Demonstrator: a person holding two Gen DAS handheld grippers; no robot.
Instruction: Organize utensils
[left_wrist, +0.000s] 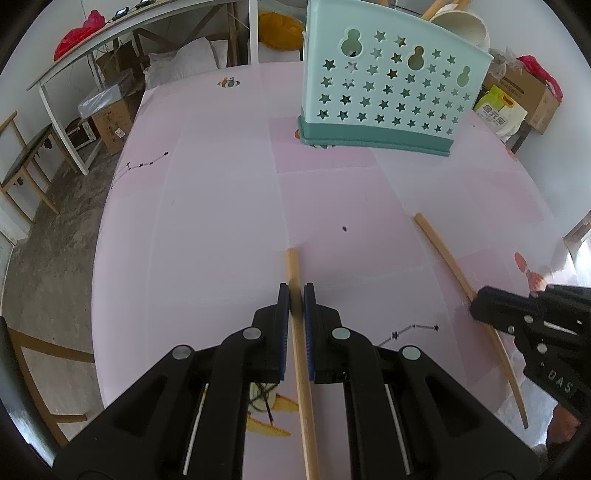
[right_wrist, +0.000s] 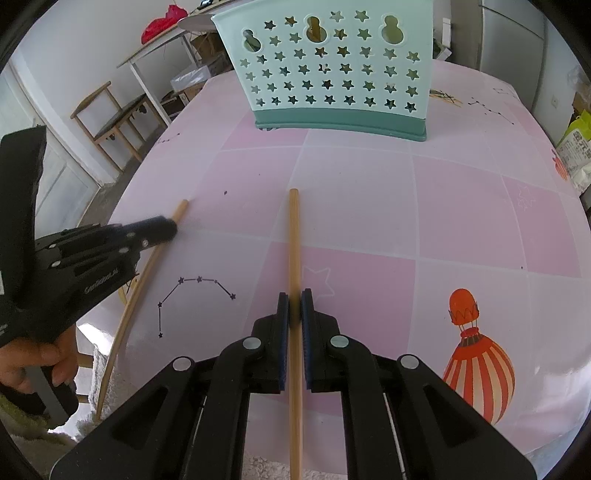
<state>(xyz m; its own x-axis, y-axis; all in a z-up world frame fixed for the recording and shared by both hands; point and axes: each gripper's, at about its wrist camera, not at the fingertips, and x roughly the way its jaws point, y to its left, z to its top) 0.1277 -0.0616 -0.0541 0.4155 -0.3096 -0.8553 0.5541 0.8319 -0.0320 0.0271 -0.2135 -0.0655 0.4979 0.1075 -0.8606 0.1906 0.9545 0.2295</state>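
Note:
My left gripper (left_wrist: 296, 297) is shut on a wooden chopstick (left_wrist: 293, 266) that runs between its jaws, tip pointing at the holder. My right gripper (right_wrist: 294, 304) is shut on a second wooden chopstick (right_wrist: 294, 236), also pointing forward. Each gripper shows in the other's view: the right one (left_wrist: 480, 308) with its chopstick (left_wrist: 439, 247), the left one (right_wrist: 162, 229) with its chopstick (right_wrist: 181, 208). A mint-green utensil holder (left_wrist: 384, 92) with star-shaped holes stands upright at the far side of the pink table; it also shows in the right wrist view (right_wrist: 332, 74). Wooden handles stick out of its top.
The pink tablecloth (right_wrist: 443, 206) has a red balloon print (right_wrist: 476, 362). A cream bowl (left_wrist: 461, 26) sits behind the holder. Loose thin sticks (right_wrist: 445, 96) lie right of the holder. A chair (right_wrist: 110, 114), a side table and boxes stand beyond the table's left edge.

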